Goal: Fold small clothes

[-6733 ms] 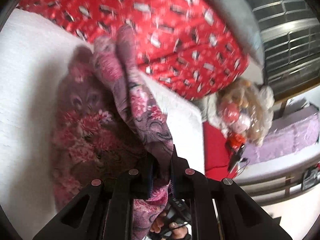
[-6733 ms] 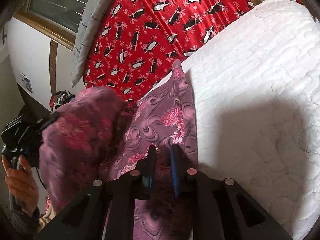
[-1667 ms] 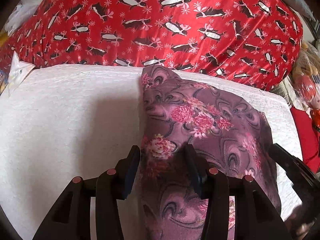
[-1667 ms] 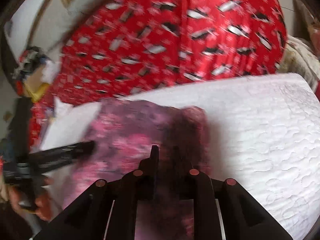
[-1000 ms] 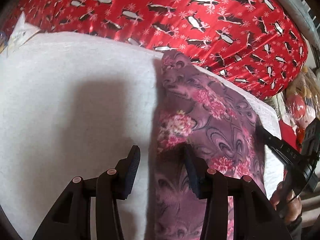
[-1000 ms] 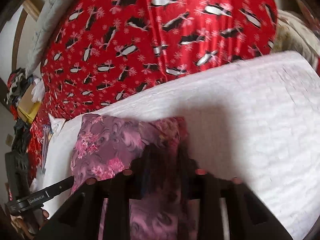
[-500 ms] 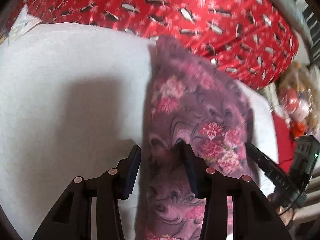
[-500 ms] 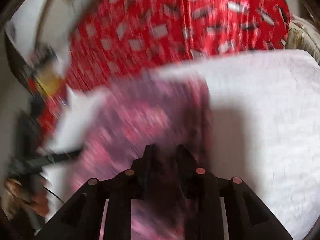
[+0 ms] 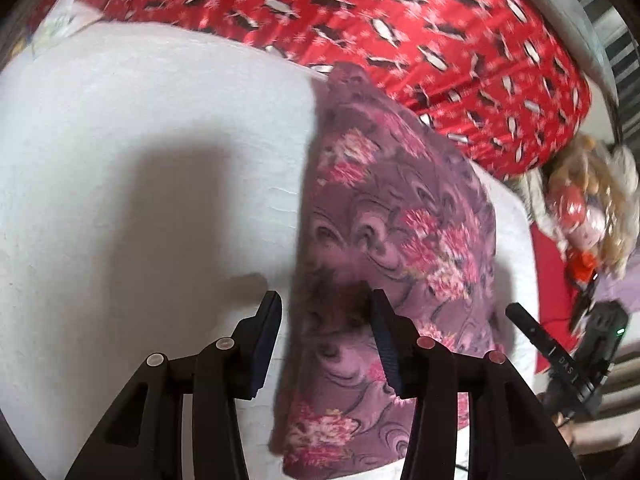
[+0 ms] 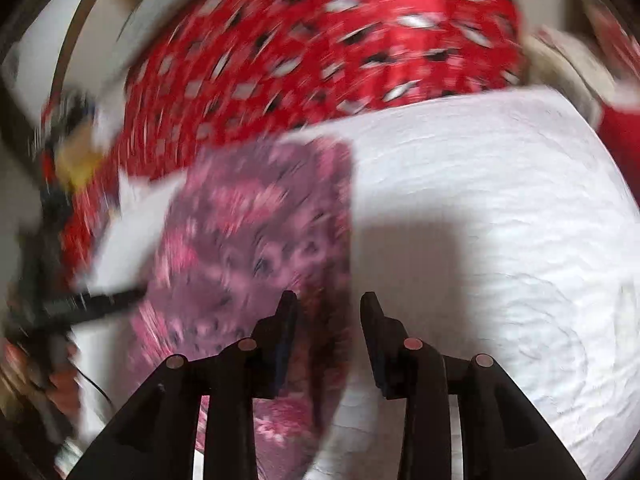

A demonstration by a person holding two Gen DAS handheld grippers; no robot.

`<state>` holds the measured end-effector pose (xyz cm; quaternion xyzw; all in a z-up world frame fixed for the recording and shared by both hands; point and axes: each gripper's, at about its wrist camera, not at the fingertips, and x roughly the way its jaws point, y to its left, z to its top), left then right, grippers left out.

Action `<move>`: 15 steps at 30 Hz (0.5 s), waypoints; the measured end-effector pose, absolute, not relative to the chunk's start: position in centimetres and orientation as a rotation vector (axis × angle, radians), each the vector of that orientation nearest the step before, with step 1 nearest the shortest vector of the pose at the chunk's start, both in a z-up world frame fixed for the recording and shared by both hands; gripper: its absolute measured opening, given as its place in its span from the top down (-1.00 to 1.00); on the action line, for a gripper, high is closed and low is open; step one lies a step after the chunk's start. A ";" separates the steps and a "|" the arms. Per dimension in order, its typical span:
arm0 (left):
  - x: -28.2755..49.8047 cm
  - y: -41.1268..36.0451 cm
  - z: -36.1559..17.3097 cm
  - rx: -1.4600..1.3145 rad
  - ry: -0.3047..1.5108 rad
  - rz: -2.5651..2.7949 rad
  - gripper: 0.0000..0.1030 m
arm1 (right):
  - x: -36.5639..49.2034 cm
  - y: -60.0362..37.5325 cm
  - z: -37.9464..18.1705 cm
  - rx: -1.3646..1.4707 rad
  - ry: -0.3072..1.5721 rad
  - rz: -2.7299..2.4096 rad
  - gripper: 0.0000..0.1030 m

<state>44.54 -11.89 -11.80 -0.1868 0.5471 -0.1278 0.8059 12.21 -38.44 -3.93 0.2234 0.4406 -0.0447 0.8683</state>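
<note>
A purple garment with pink flowers [image 9: 400, 216] lies folded in a long strip on the white quilted surface [image 9: 140, 160]. My left gripper [image 9: 326, 312] is open, its jaws standing over the garment's left edge and holding nothing. The other gripper's finger [image 9: 528, 328] shows past the garment's right side. In the blurred right wrist view the garment [image 10: 248, 232] lies left of centre. My right gripper [image 10: 328, 316] is open, its jaws astride the garment's right edge and holding nothing. The left gripper's finger [image 10: 100, 300] shows at the left.
A big red cushion with a penguin print [image 9: 400, 12] lies along the far edge of the white surface; it also shows in the right wrist view [image 10: 320, 40]. A doll with blond hair [image 9: 588, 200] lies at the right.
The right gripper has opened and let go of the garment, which now lies flat. Both grippers have pulled back a little. The left gripper stays open.
</note>
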 end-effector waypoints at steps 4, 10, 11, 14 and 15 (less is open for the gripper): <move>46.0 -11.4 -12.7 -0.498 1.206 -0.333 0.14 | 11.8 -40.5 -5.8 0.627 0.935 -0.078 0.13; 48.5 -12.9 -15.3 -0.570 1.236 -0.393 -0.26 | 14.2 -38.7 -7.7 0.731 0.876 0.106 -0.12; 48.9 -12.8 -15.4 -0.594 1.236 -0.392 -0.26 | 15.0 -38.1 -7.9 0.713 0.895 0.116 -0.12; 49.3 -12.8 -15.7 -0.620 1.238 -0.373 -0.06 | 16.7 -36.6 -7.9 0.643 0.919 0.101 0.00; 49.4 -12.7 -15.7 -0.607 1.231 -0.355 0.15 | 16.9 -36.4 -7.9 0.639 0.920 0.086 0.35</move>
